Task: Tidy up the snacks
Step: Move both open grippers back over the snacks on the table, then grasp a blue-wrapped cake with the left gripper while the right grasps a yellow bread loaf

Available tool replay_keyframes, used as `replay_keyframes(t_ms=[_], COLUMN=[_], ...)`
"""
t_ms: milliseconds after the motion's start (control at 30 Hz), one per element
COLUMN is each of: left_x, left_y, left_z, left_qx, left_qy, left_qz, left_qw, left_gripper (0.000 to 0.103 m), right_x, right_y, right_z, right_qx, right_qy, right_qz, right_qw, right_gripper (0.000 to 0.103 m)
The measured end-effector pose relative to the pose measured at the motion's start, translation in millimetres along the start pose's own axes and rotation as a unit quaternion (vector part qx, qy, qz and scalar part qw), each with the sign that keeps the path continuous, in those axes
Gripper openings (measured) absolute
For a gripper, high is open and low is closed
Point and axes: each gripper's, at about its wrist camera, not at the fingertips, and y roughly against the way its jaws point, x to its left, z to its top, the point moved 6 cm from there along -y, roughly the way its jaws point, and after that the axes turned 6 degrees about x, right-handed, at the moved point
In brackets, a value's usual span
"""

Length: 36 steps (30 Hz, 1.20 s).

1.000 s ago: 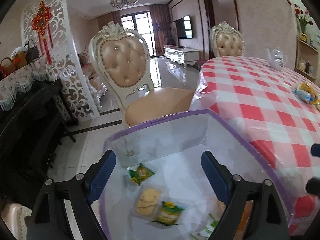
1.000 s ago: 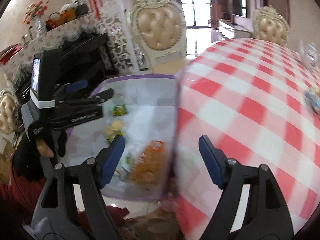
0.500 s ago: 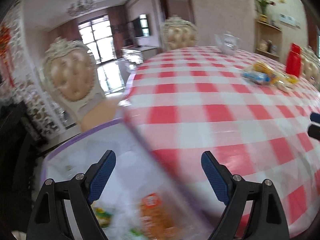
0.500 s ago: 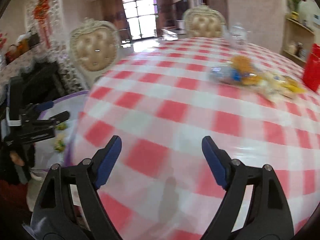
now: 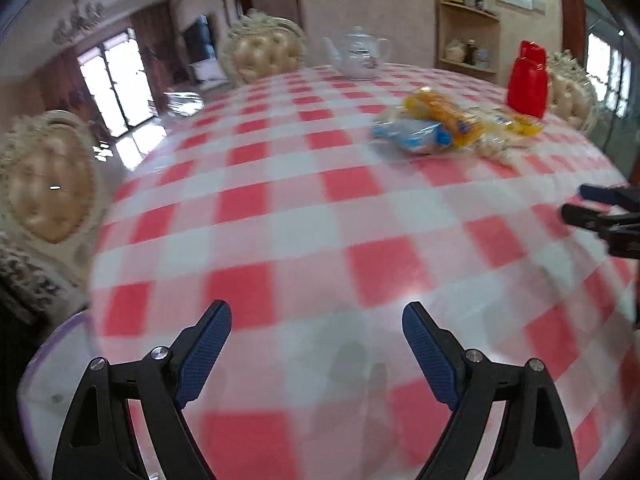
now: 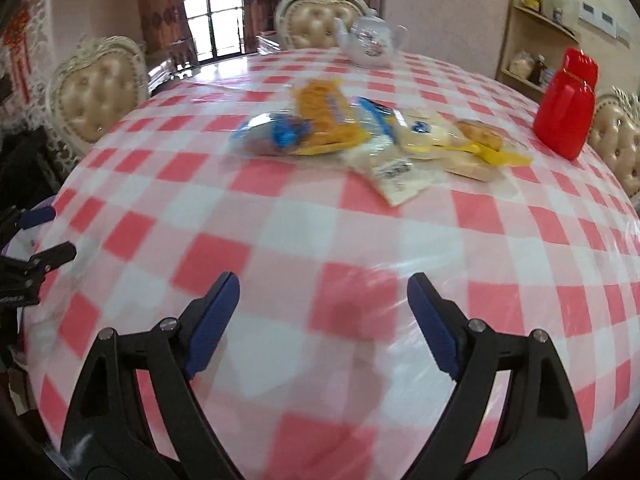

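Note:
A pile of wrapped snacks (image 5: 448, 124) (image 6: 360, 132) in blue, orange, yellow and pale packets lies far out on the red-and-white checked table (image 5: 320, 208). My left gripper (image 5: 316, 310) stands open over the near part of the cloth with nothing between its fingers. My right gripper (image 6: 324, 280) hovers over the cloth too, its jaws opening and empty. Each gripper shows at the edge of the other's view: the right gripper (image 5: 600, 208) and the left gripper (image 6: 36, 236). A clear box with a purple rim (image 5: 40, 360) sits low at the left, beyond the table's edge.
A white teapot (image 5: 358, 54) (image 6: 370, 42) stands at the table's far side and a red jug (image 5: 528, 80) (image 6: 566, 108) at the far right. Padded cream chairs (image 5: 48, 184) (image 6: 96, 92) ring the table. A wall shelf (image 5: 468, 40) is behind.
Both grippers have swung from over the purple-rimmed box to over the table, so the snack pile now lies ahead. The right gripper's jaws have widened a little.

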Motion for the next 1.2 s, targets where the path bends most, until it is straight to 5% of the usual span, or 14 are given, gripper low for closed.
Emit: replay_keyframes(t_ms=[167,233,400,533,767,967,1000,1033,1200], left_x=[-36.4,-47.6,-52.5,-67.2,-67.2,-82.8,-84.0,-85.2,-86.2], left_y=[-33.3,-53.0,-105.6,-129.6,-137.4,-152.4,-155.1,-152.4,-131.6], left_z=[55.5,81.9,134.7,150.0,170.8,177.5,176.6,175.5,153.5], left_qx=[-0.021,-0.014,0.018,0.034,0.021,0.043,0.044,0.027,0.025], left_qy=[-0.051,-0.072,-0.006,0.027,0.151,0.151,0.152,0.148,0.106], left_qz=[-0.023,-0.071,-0.126,-0.112,-0.128,-0.085,-0.091,-0.099,-0.130], left_qw=[0.9982,0.9948,0.9918,0.9927,0.9800,0.9839,0.9832,0.9837,0.9856], left_gripper=[0.088,0.088,0.088,0.088,0.088,0.091,0.089,0.069,0.047], right_x=[-41.8,-50.2,-59.5,-62.6,-58.2,-56.1,-57.1,-58.7,-65.3], right_y=[-23.3,-20.3,-16.0,-16.1,-18.6,-17.0,-16.7,-16.3,-14.3], right_z=[-3.0,-3.8,-4.5,-3.9,-3.3,-3.9,-4.2,-4.5,-6.3], right_qx=[0.020,0.015,0.003,0.003,0.004,0.003,0.002,0.002,-0.001], right_qy=[-0.088,-0.105,-0.127,-0.136,-0.121,-0.115,-0.117,-0.121,-0.139], right_qz=[0.050,0.061,0.060,0.064,0.051,0.050,0.052,0.053,0.058], right_qw=[0.995,0.992,0.990,0.989,0.991,0.992,0.992,0.991,0.989], right_gripper=[0.087,0.087,0.087,0.087,0.087,0.087,0.087,0.087,0.087])
